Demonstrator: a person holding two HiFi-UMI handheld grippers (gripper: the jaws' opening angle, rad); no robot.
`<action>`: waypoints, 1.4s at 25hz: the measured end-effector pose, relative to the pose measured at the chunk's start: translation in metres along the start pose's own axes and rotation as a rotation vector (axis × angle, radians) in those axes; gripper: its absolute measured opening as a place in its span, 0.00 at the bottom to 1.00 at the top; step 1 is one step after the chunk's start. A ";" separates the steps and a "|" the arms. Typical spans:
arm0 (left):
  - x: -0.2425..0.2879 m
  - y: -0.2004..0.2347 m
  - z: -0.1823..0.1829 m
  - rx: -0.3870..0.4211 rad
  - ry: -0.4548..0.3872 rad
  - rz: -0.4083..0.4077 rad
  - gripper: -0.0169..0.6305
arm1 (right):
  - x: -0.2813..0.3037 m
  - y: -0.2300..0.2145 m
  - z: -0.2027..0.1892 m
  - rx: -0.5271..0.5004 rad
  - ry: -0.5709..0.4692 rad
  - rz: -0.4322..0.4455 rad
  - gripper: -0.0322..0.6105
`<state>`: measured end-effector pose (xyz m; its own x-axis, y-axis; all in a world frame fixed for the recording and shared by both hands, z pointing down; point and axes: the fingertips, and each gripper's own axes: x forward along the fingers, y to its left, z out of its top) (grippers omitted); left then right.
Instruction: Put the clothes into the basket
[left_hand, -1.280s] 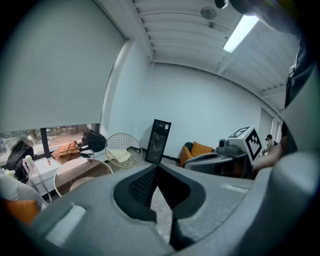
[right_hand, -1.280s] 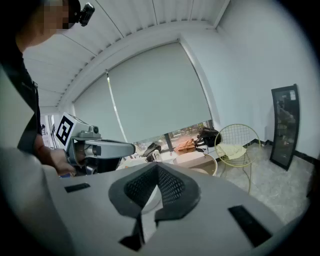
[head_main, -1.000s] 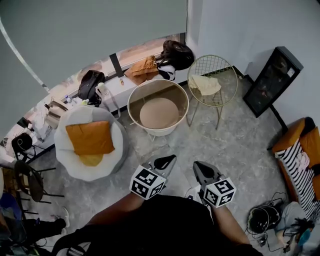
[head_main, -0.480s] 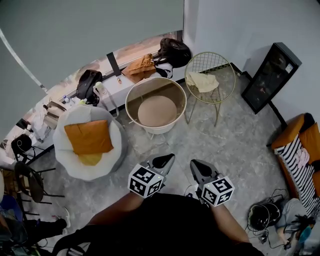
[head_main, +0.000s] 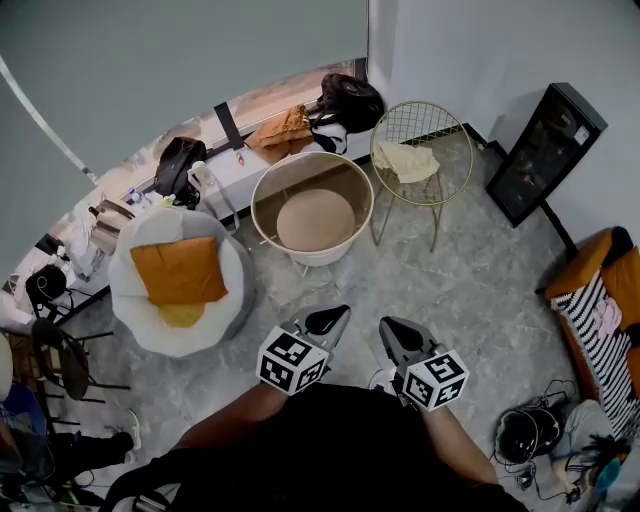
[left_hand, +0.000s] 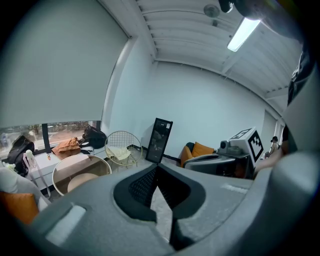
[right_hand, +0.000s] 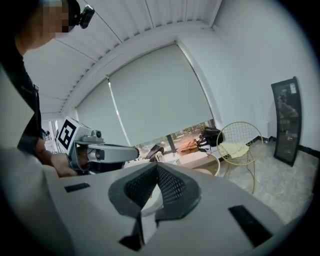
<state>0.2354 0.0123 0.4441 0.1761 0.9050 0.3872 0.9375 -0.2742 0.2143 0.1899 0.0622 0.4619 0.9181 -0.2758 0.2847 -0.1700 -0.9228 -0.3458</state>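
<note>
A round white basket (head_main: 312, 208) with a beige bottom stands on the floor ahead of me, also seen in the left gripper view (left_hand: 75, 160). A pale yellow cloth (head_main: 405, 160) lies on the gold wire chair (head_main: 440, 180) to its right. On the window ledge behind the basket lies an orange-brown garment (head_main: 281, 131). My left gripper (head_main: 337, 316) and right gripper (head_main: 388, 327) hover side by side near my body, well short of the basket. Both are shut with nothing between the jaws.
A white beanbag seat (head_main: 150, 330) with an orange cushion (head_main: 180, 272) sits left of the basket. Black bags (head_main: 350, 100) rest on the ledge. A black cabinet (head_main: 545, 155) stands at the right wall, with an orange sofa (head_main: 590, 275) and cables below it.
The head view has shifted slightly. Both grippers have kept their places and stayed shut.
</note>
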 end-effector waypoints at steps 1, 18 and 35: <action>0.003 -0.002 0.001 -0.001 0.000 0.001 0.03 | -0.002 -0.003 0.001 0.000 -0.001 0.000 0.07; 0.088 -0.063 0.023 -0.012 -0.005 -0.021 0.03 | -0.068 -0.093 0.007 0.004 0.022 -0.038 0.07; 0.157 -0.086 0.030 0.026 0.070 -0.024 0.03 | -0.101 -0.166 0.010 0.065 0.003 -0.078 0.07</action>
<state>0.1915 0.1873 0.4596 0.1329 0.8859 0.4445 0.9487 -0.2435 0.2016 0.1293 0.2458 0.4822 0.9266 -0.2048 0.3152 -0.0745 -0.9220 -0.3800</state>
